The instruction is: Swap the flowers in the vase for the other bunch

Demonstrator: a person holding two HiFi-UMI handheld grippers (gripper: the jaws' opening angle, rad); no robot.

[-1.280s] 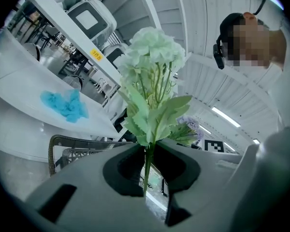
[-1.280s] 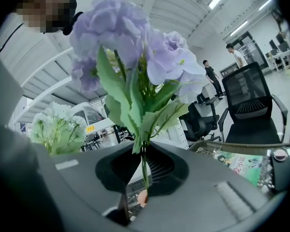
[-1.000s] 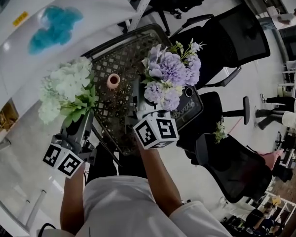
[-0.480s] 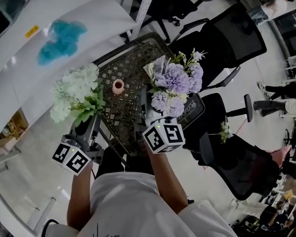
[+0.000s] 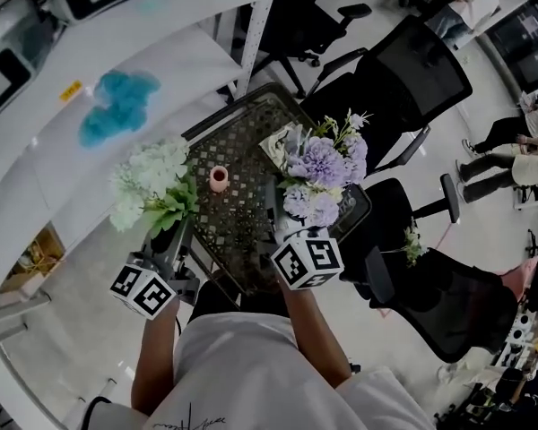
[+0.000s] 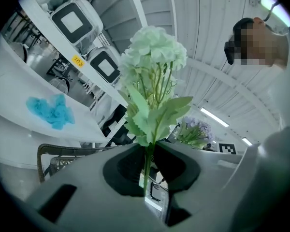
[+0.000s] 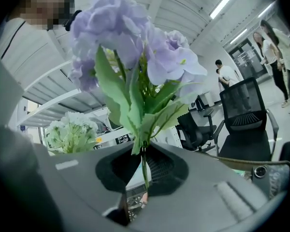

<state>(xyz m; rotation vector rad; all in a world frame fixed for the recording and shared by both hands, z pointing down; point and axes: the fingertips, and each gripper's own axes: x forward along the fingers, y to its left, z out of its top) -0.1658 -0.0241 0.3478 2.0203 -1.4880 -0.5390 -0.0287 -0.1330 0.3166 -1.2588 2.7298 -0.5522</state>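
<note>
I have a bunch in each gripper. My left gripper (image 6: 147,166) has its jaws nearly together on the thin green stem of the white bunch (image 6: 152,57). It pinches the stem just below the leaves, and the blooms stand upright above the jaws. My right gripper (image 7: 143,168) is the same: jaws drawn in tight on the stem of the purple bunch (image 7: 130,37), heads up, leaves fanned out just above the grip.

From the head view, the white bunch sits at the left, over the table's left edge. The purple bunch is at the right, over the table's far right part. The vase (image 5: 219,178), small and pink, stands upright on the table (image 5: 242,141) between the two bunches, nearer the white one but touching neither. Both grippers point away from me, roughly level, with their marker cubes near my body.

Far left, a blue cloth (image 5: 121,106) lies on a white counter (image 5: 188,52). A black chair (image 5: 412,74) stands beyond the table, far right.
</note>
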